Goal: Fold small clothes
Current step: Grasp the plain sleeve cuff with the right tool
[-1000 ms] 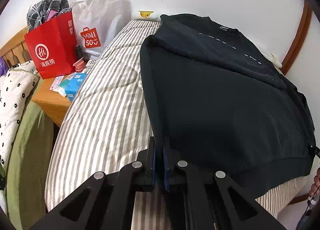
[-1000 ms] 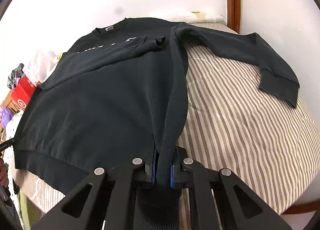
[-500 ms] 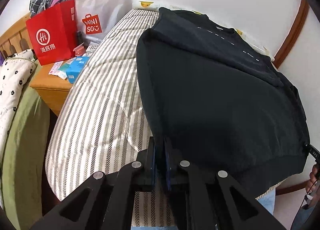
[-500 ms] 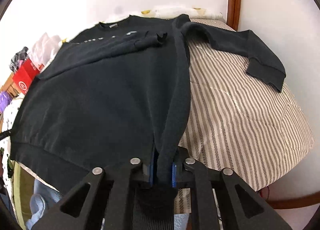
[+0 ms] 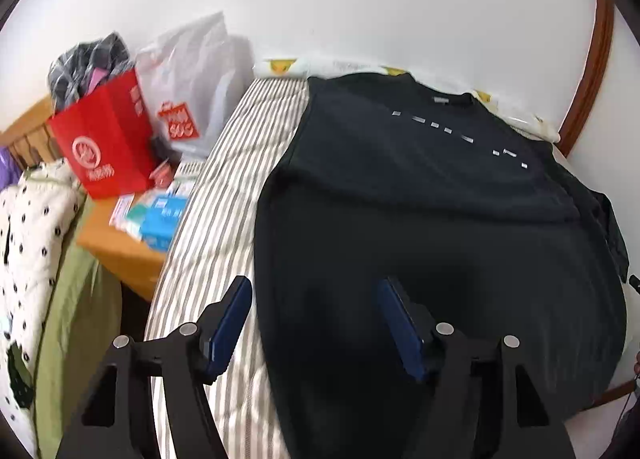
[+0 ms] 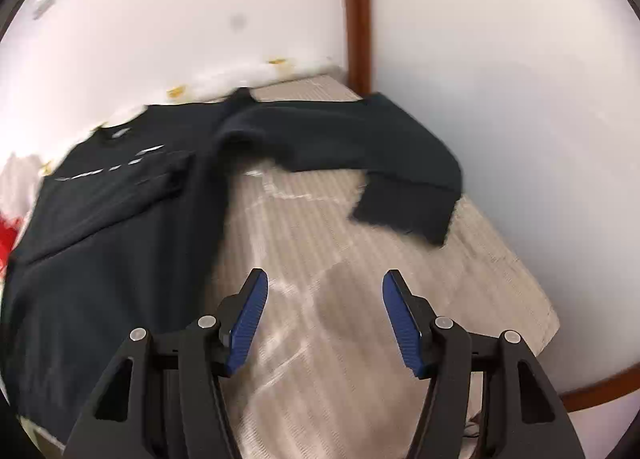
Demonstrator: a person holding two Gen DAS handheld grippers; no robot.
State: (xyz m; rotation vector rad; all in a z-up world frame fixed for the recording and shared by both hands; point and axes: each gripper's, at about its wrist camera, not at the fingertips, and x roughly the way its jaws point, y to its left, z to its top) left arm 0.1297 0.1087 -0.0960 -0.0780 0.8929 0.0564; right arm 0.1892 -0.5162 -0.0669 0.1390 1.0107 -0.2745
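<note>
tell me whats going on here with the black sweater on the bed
A person with a handheld gripper in each hand is folding a black sweater on a striped bed. Both the left gripper and right gripper are open and hold nothing. One sleeve is folded across the chest; the other sleeve lies stretched out on the mattress, not yet folded in. A red bag sits on the bedside table.

Home bedroom, striped bed [image 5: 224, 199], wooden nightstand [image 5: 120, 247]
</note>
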